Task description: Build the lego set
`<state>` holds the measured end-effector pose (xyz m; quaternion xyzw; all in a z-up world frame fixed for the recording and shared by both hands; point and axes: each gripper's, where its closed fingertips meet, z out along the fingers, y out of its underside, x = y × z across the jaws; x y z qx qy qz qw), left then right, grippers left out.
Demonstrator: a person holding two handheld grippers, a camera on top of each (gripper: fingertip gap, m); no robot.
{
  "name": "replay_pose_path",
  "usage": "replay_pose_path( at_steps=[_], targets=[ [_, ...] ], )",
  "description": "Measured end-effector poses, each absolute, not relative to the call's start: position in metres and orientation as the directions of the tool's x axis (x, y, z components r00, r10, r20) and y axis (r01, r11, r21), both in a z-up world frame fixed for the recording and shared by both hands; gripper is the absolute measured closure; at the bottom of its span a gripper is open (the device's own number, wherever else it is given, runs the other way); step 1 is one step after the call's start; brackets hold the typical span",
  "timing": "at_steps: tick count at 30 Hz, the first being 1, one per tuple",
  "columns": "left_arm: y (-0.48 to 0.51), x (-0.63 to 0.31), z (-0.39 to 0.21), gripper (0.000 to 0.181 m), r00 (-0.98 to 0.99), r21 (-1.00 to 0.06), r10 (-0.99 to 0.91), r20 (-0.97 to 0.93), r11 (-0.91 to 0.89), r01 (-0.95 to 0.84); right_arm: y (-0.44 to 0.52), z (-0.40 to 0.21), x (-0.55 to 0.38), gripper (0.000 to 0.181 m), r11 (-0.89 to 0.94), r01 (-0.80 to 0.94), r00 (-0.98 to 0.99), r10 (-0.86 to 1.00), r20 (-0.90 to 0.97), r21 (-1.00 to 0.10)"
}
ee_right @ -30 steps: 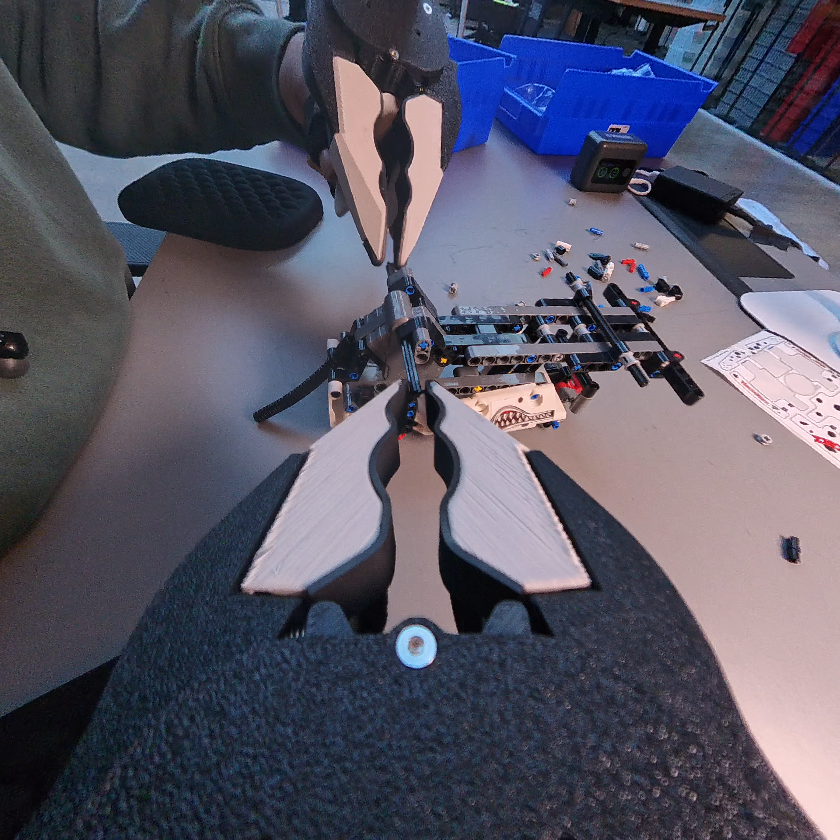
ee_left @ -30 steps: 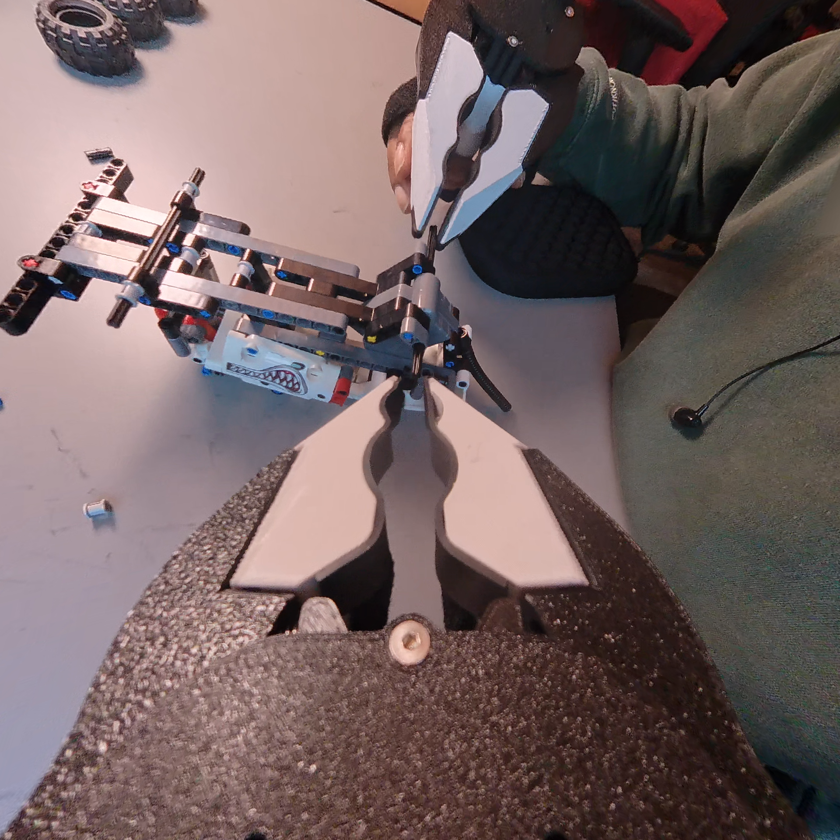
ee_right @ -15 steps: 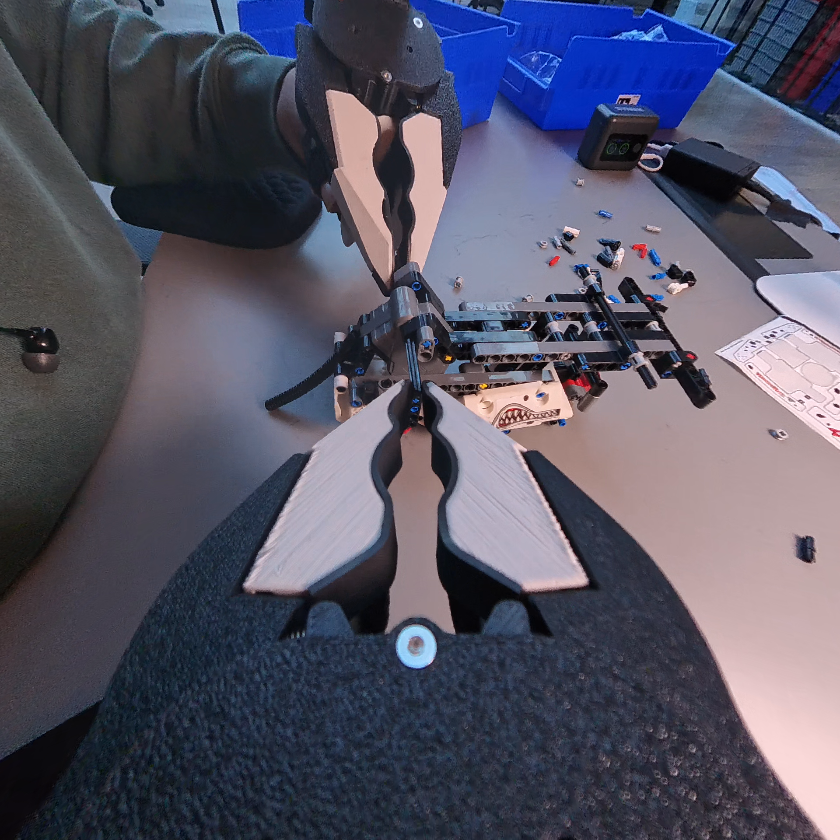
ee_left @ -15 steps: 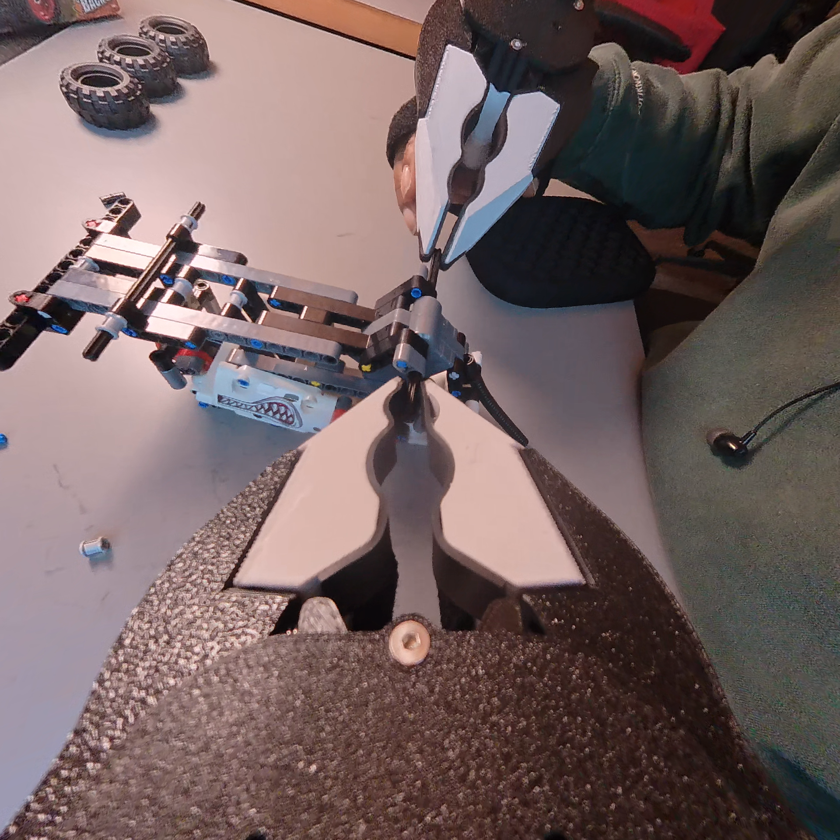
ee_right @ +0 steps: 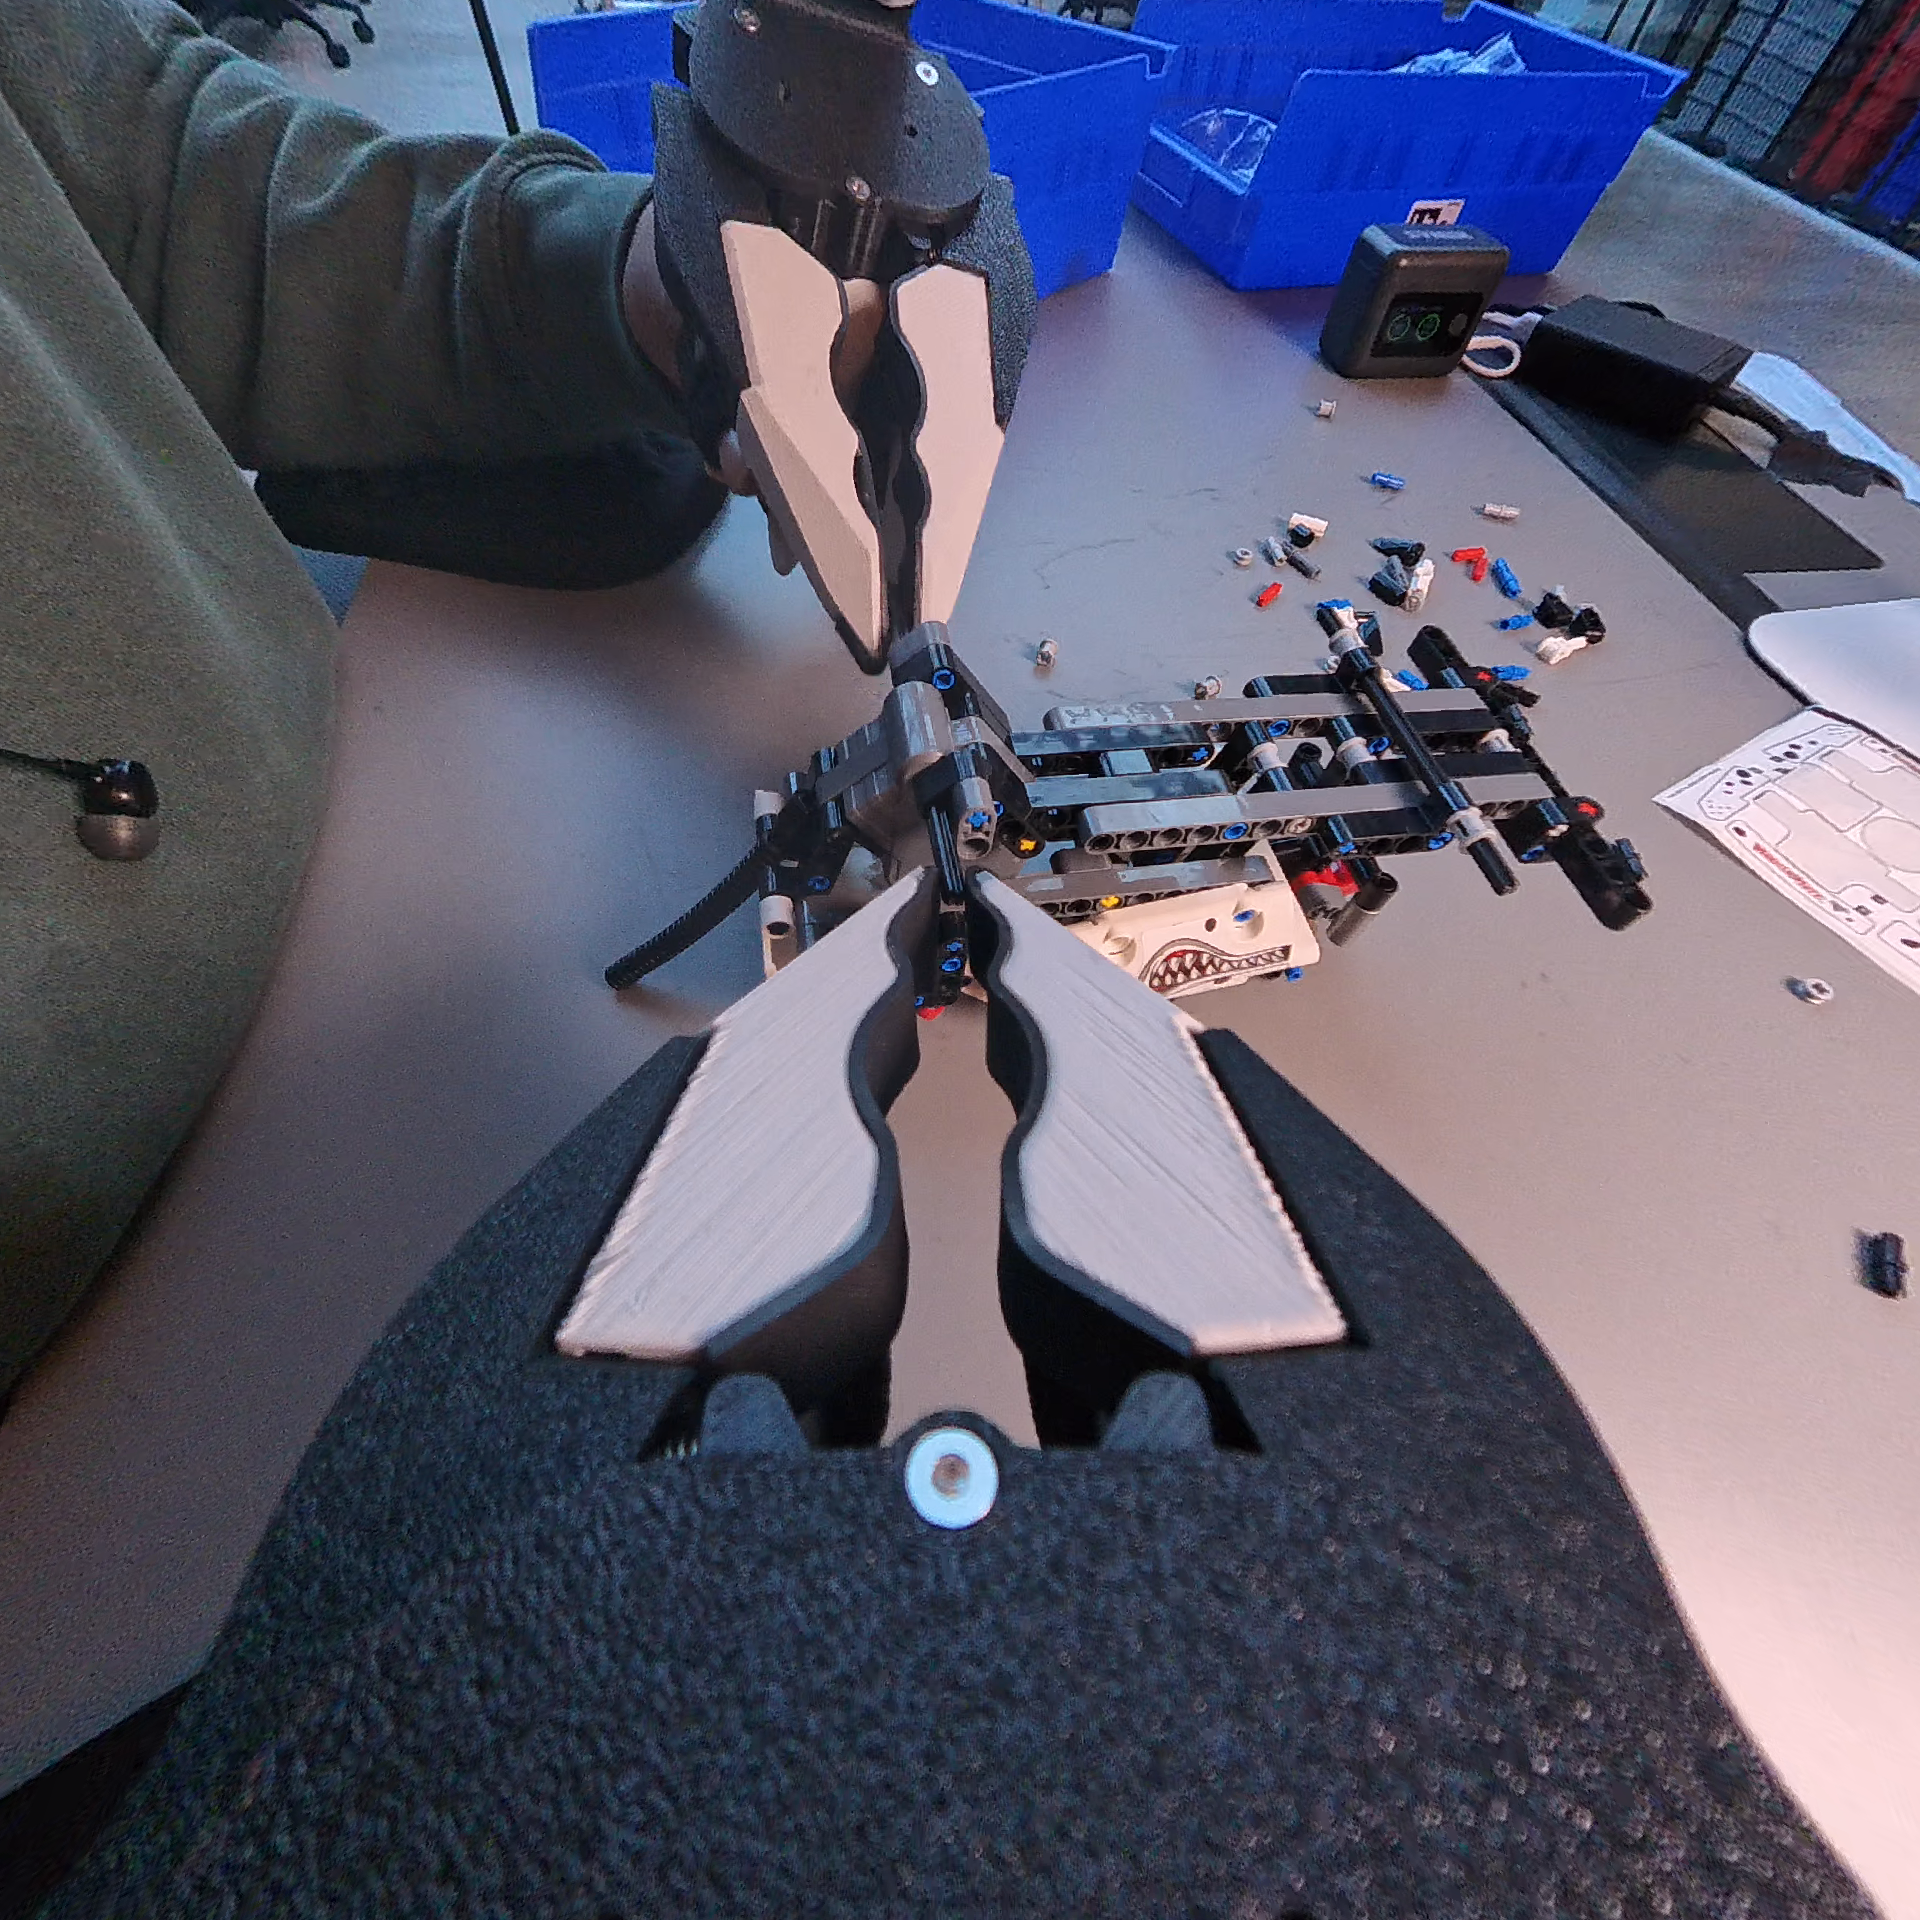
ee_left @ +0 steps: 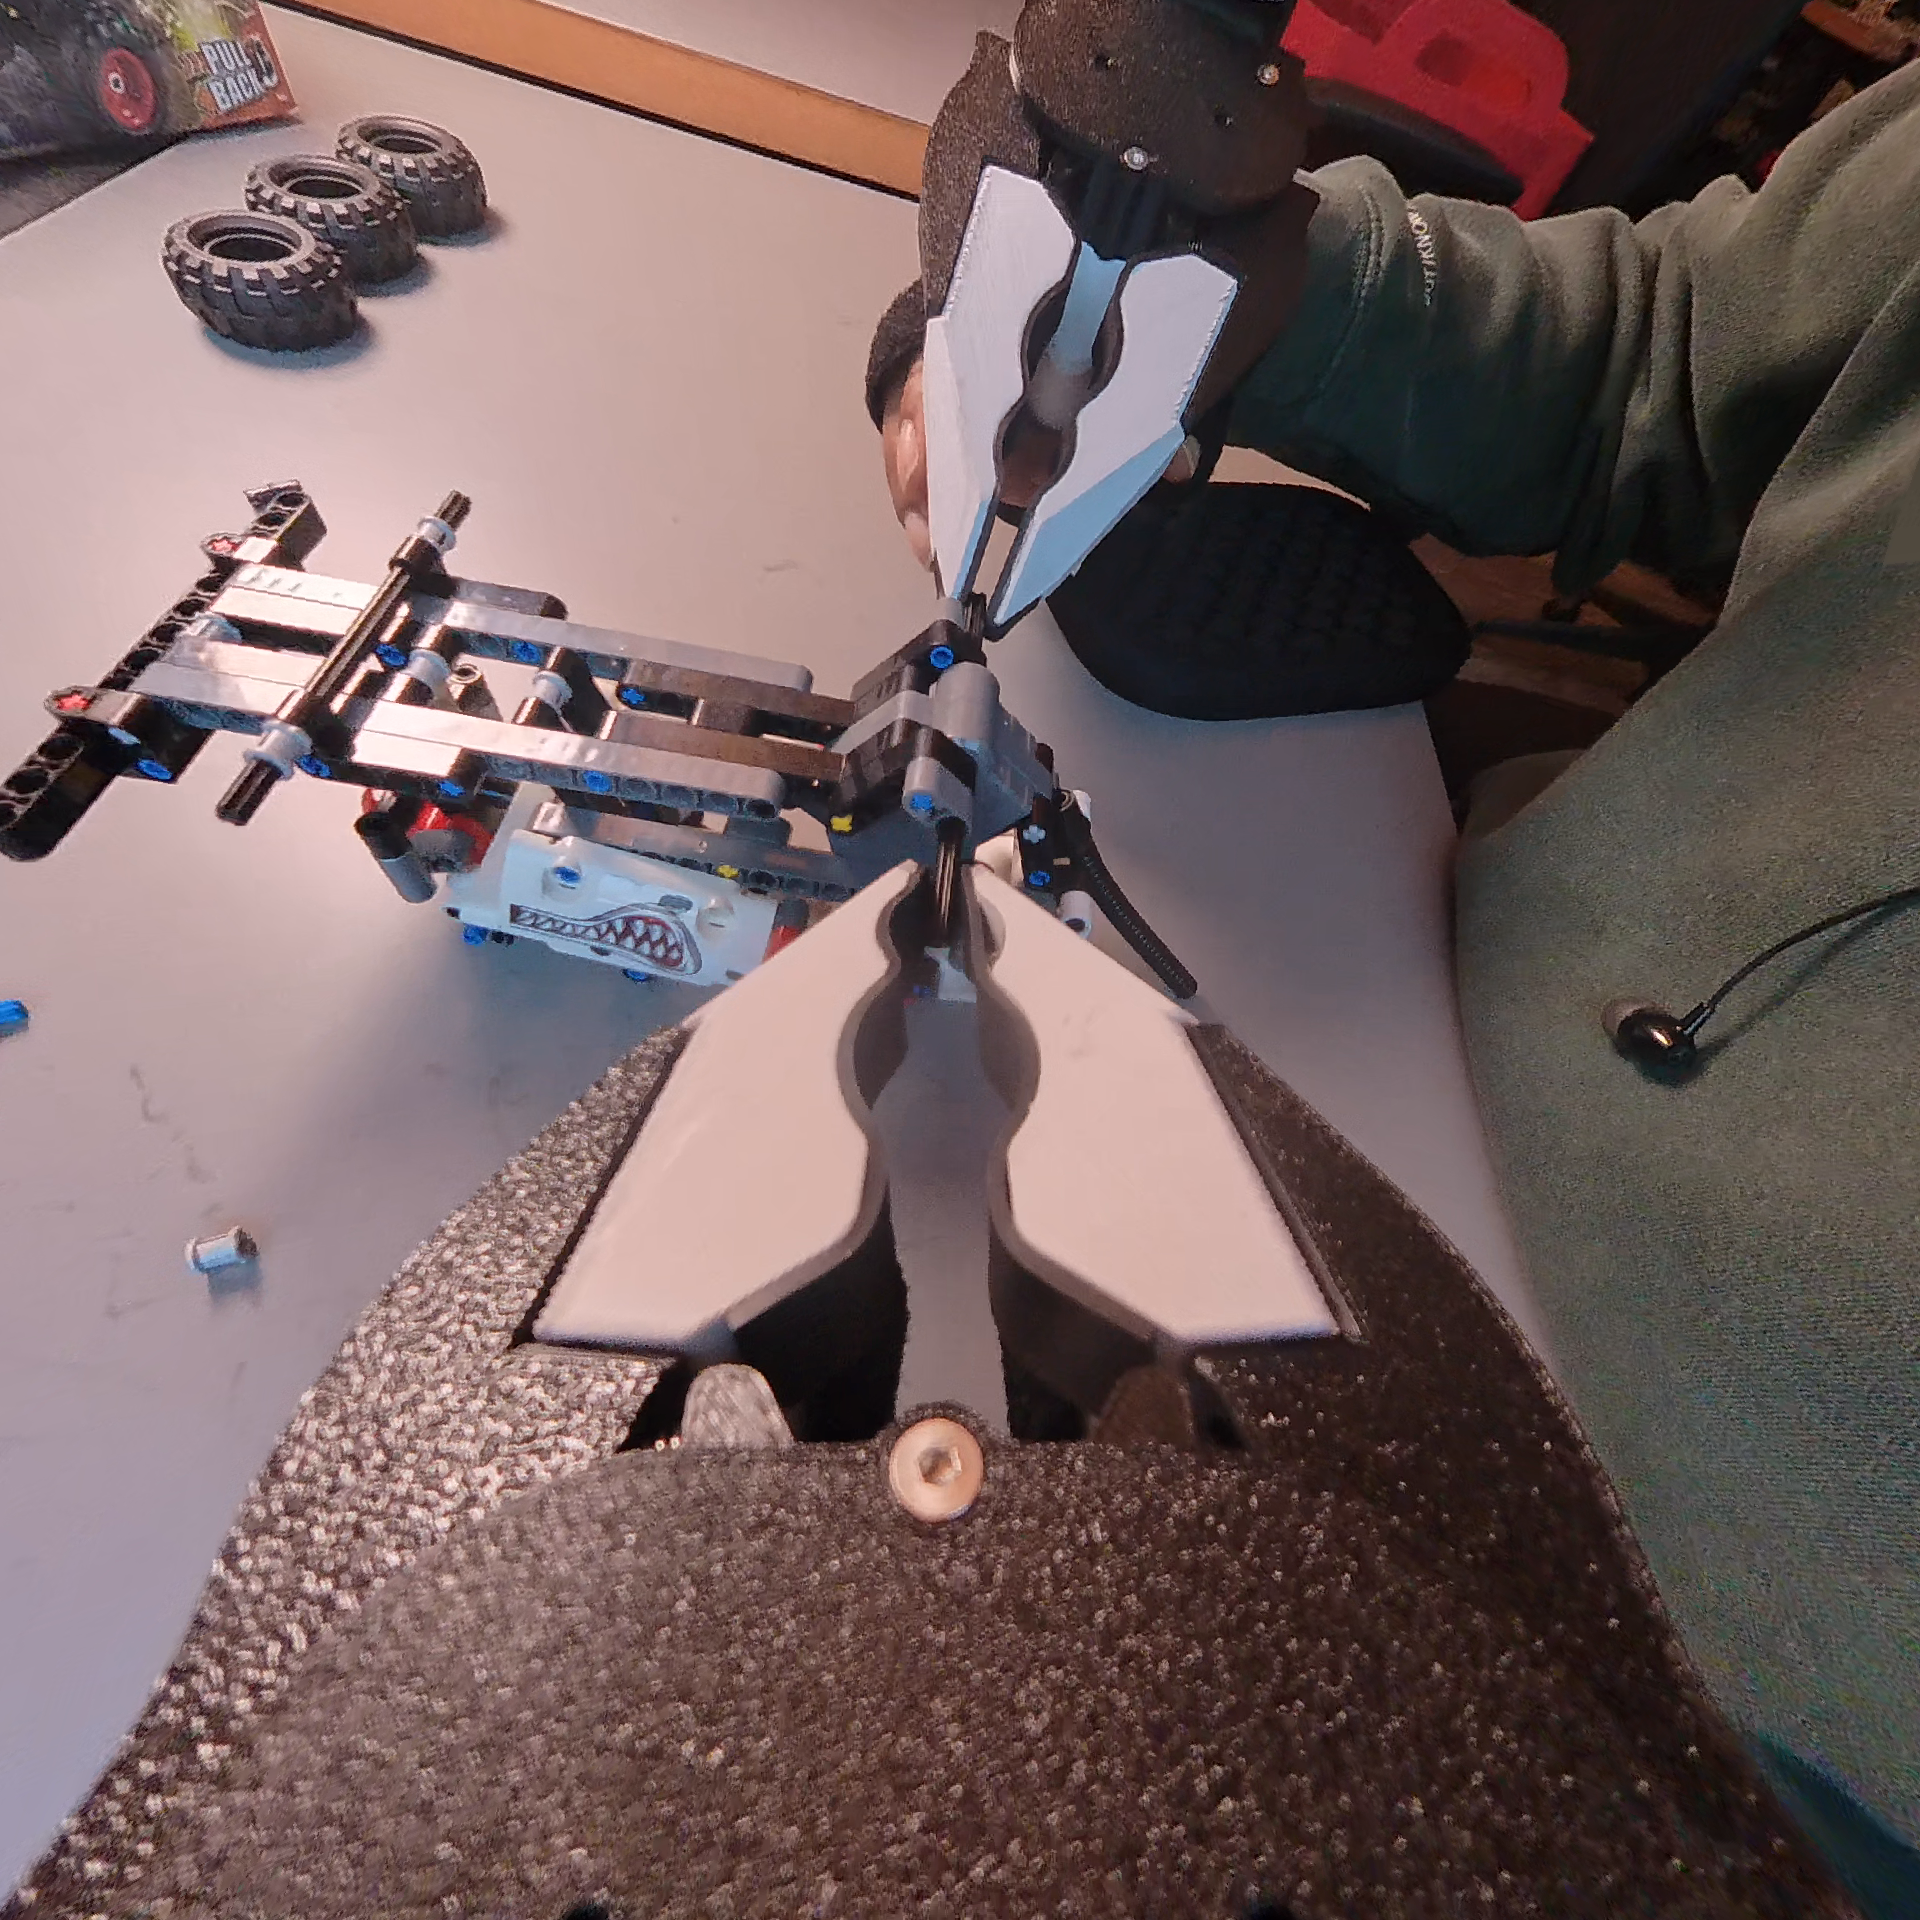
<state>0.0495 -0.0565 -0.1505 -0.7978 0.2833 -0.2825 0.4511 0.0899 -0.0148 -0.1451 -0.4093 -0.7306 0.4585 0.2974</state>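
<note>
lego chassis (ee_left: 582, 748) of grey and black beams sits on a grey table (ee_left: 644, 343), one end lifted between two pairs of tongs. in the left wrist view, the left tongs (ee_left: 940, 883) reach from the near side, tips clenched on a thin black axle (ee_left: 945, 868) that sticks out of the chassis's raised end block. the right tongs (ee_left: 977, 613) come down from the far side, tips pinched on the opposite end of that axle at the top of the same block. the chassis stretches away to the left of both tongs, with a white shark-mouth block (ee_left: 613, 914) under it resting on the table. three black tyres (ee_left: 312, 239) lie far left, well apart from the model, and a small grey pin (ee_left: 220, 1247) lies near left.

in the right wrist view, the right tongs (ee_right: 951, 883) are nearest and the left tongs (ee_right: 894, 644) face them from the far side, with the chassis (ee_right: 1299, 790) running off to the right. loose small pieces (ee_right: 1423, 582) are scattered beyond it, blue bins (ee_right: 1351, 135) stand at the far edge, and a printed sheet (ee_right: 1818, 831) lies at the right.
</note>
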Motion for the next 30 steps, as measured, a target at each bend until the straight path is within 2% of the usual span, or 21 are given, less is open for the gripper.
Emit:
replay_pose_path(
  at_steps=[6, 14, 20, 30],
  targets=[
    [-0.067, 0.043, -0.153, 0.165, 0.676, -0.874, -0.713, 0.187, -0.435, -0.217, -0.013, -0.146, 0.092, 0.177, 0.25, 0.332, -0.479, 0.875, 0.065, -0.909],
    [-0.066, 0.045, -0.151, 0.177, 0.691, -0.884, -0.702, 0.17, -0.418, -0.207, -0.013, -0.144, 0.094, 0.174, 0.259, 0.33, -0.482, 0.873, 0.074, -0.908],
    [-0.066, 0.048, -0.151, 0.178, 0.685, -0.885, -0.708, 0.173, -0.418, -0.208, -0.017, -0.143, 0.09, 0.164, 0.281, 0.326, -0.488, 0.868, 0.094, -0.903],
    [-0.064, 0.047, -0.151, 0.178, 0.692, -0.886, -0.701, 0.17, -0.416, -0.204, -0.014, -0.144, 0.083, 0.168, 0.303, 0.317, -0.475, 0.871, 0.126, -0.899]
  ],
)
